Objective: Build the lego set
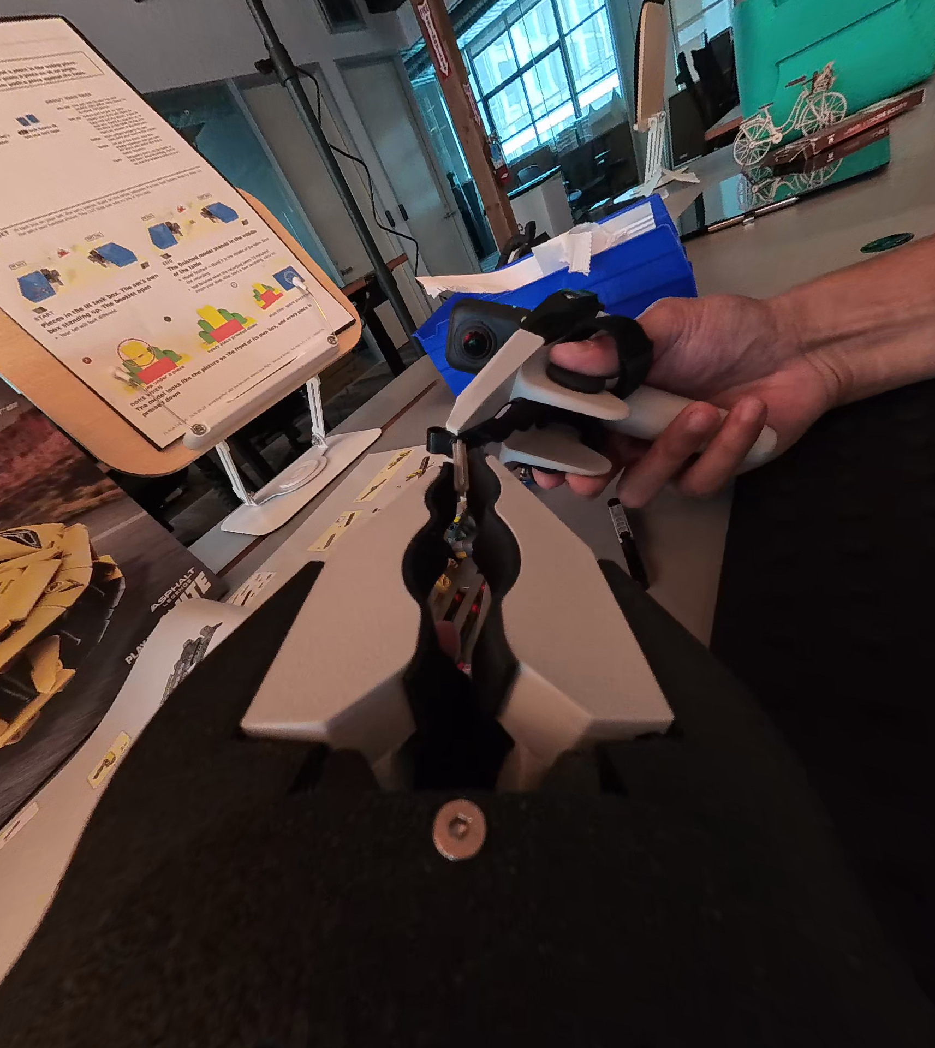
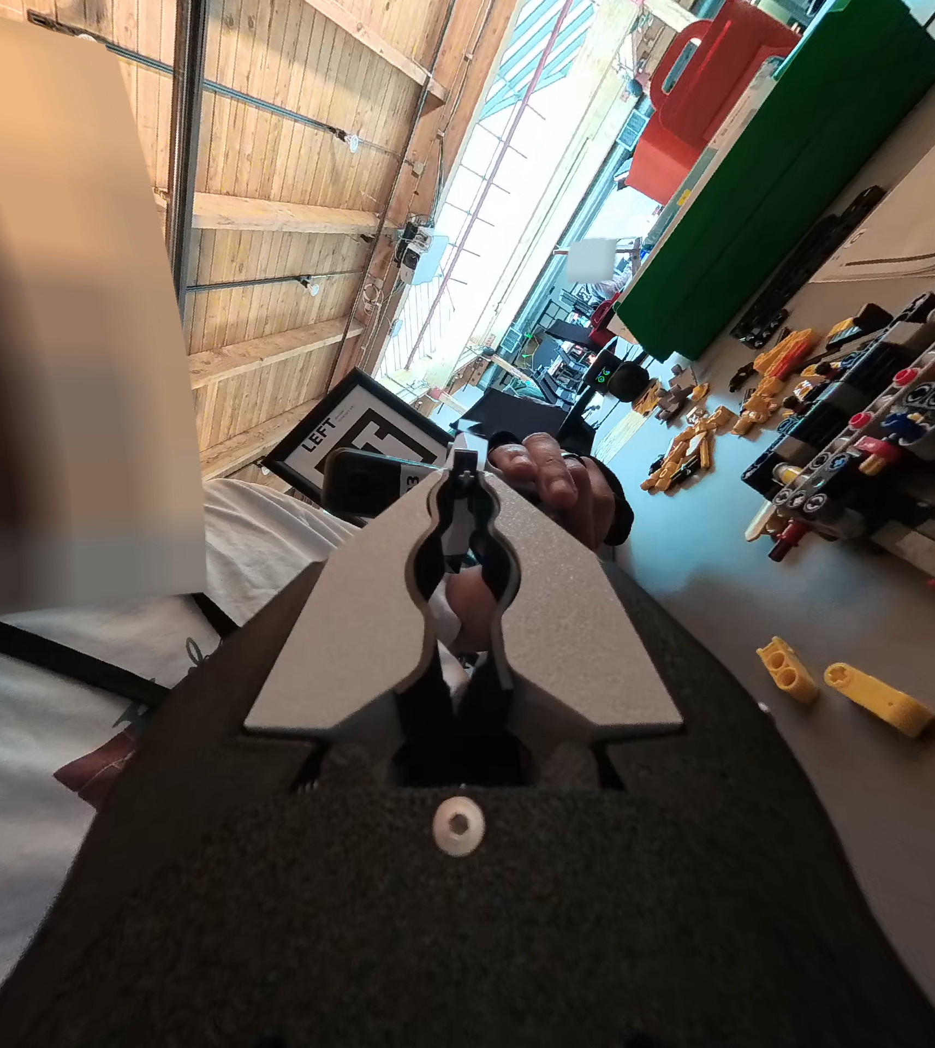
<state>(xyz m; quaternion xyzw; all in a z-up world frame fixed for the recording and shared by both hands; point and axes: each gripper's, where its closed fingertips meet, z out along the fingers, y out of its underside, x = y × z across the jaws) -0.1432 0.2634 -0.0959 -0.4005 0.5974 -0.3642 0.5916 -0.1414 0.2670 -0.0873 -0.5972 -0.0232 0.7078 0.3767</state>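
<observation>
Both grippers meet tip to tip mid-frame: left gripper [image 1: 460, 499] and right gripper [image 2: 462, 499] fingers nearly closed; what they pinch, can't tell.

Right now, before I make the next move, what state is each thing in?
left gripper: shut on the small grey piece, tip to tip with the right gripper.
right gripper: shut on the same piece.
model: partly built, lying on the table.
loose yellow pieces: unattached, on the table.
instruction sheet: propped on its stand.
blue bin: open, white paper in it.
</observation>
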